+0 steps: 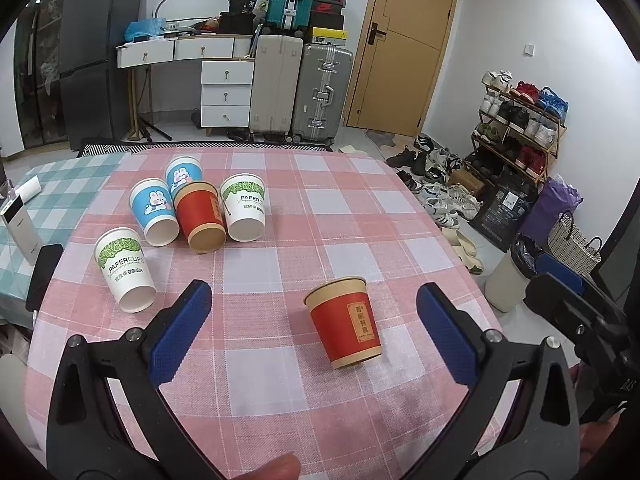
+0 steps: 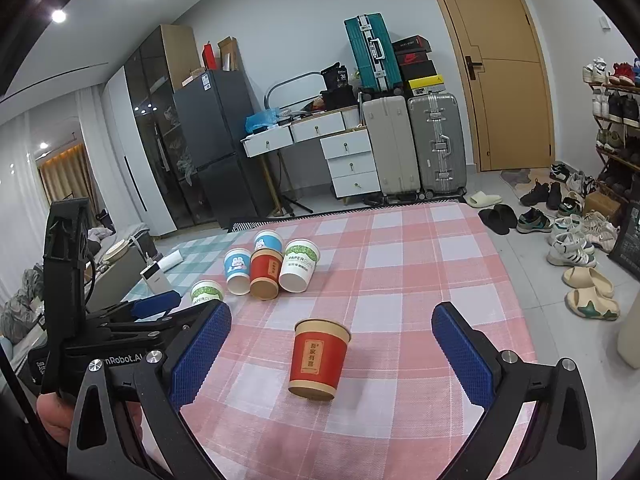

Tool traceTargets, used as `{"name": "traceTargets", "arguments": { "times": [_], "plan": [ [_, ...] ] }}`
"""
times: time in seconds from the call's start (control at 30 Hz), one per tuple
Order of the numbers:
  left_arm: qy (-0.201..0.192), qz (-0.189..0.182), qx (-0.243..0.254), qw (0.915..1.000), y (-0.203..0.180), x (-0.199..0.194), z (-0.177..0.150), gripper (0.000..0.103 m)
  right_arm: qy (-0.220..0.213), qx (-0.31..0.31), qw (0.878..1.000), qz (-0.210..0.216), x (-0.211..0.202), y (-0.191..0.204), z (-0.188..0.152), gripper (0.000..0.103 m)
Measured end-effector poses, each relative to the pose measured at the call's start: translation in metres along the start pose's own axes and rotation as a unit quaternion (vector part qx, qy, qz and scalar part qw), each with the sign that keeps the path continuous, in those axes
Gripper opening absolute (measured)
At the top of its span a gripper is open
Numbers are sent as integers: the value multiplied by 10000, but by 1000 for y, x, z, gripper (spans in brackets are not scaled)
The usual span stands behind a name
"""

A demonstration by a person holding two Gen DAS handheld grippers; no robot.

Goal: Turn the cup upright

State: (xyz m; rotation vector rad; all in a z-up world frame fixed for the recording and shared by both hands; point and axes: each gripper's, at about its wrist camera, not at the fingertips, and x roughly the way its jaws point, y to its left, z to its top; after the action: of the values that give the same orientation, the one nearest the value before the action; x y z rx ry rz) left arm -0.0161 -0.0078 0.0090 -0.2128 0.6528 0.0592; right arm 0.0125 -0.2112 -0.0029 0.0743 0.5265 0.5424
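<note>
A red paper cup [image 1: 345, 325] [image 2: 318, 360] with a kraft rim stands mouth up on the pink checked tablecloth [image 1: 360, 200] [image 2: 420, 264]. My left gripper [image 1: 314, 300] is open, its blue pads [image 1: 182, 332] wide on either side of the cup and not touching it. My right gripper [image 2: 332, 316] is open too, and the cup stands free between its pads [image 2: 464, 352]. Further back, several cups lie on their sides with bases towards me: a red one [image 1: 200, 216] [image 2: 265, 274], two blue ones [image 1: 154, 212] and two white ones [image 1: 125, 270].
A white power bank [image 1: 18, 222] [image 2: 154, 278] and a dark phone [image 1: 44, 272] sit left on a teal checked cloth. The table's right edge drops to a floor with shoes [image 1: 440, 196], a bin [image 1: 516, 272] and a basket. Suitcases [image 1: 300, 88] stand behind.
</note>
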Motion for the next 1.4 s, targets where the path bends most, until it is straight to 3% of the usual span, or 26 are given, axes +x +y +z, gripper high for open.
{"name": "traceTargets", "arguments": {
  "times": [1.4],
  "plan": [
    [17, 11, 27, 10000, -6, -10, -1, 102, 9, 31, 10000, 26, -5, 5, -2, 102]
  ]
}}
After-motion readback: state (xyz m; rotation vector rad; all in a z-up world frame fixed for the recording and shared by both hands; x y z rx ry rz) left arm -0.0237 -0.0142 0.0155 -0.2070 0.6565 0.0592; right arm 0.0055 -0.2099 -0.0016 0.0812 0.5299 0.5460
